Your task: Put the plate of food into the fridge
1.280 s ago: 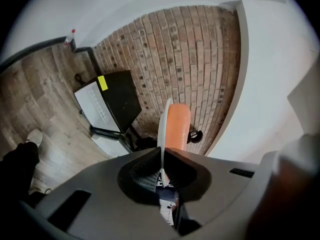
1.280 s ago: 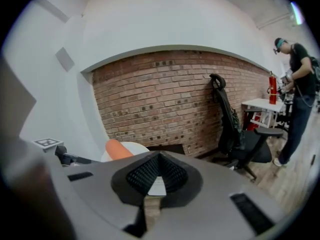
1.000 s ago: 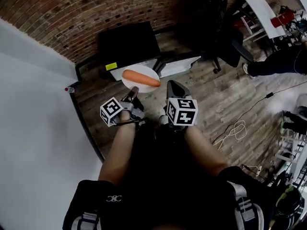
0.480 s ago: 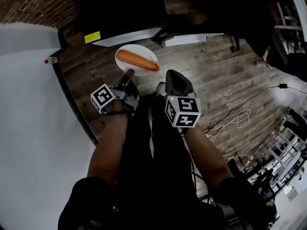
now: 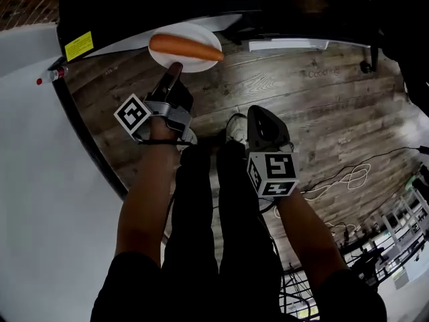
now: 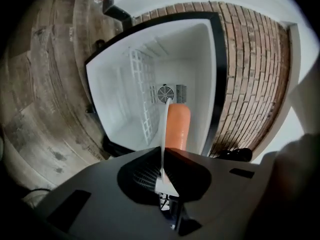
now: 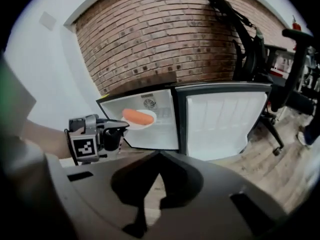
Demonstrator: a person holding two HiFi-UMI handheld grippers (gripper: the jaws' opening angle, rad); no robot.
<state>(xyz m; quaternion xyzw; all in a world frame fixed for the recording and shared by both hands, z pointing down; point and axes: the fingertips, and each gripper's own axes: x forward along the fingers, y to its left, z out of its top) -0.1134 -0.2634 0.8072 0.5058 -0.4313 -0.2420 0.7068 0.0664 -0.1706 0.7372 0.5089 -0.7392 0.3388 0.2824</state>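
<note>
My left claw [image 5: 173,74] is pinched nearly shut on the near rim of the white plate [image 5: 198,64], upper centre of the head view, just before the open fridge [image 6: 120,84]. The orange food [image 5: 185,45] lies loose on it. I judge the plate stiff, light and breakable. The smooth food could roll, so this rim grip must stay level. My right claw [image 5: 261,116] is closed, empty.

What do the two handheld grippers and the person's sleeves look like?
The left gripper and right gripper have dark grey moulded shells tapering to narrow fingers. Each carries a white cube printed with black square markers. The left one also shows silvery metal parts. The person wears dark short sleeves; the forearms are bare.
</note>
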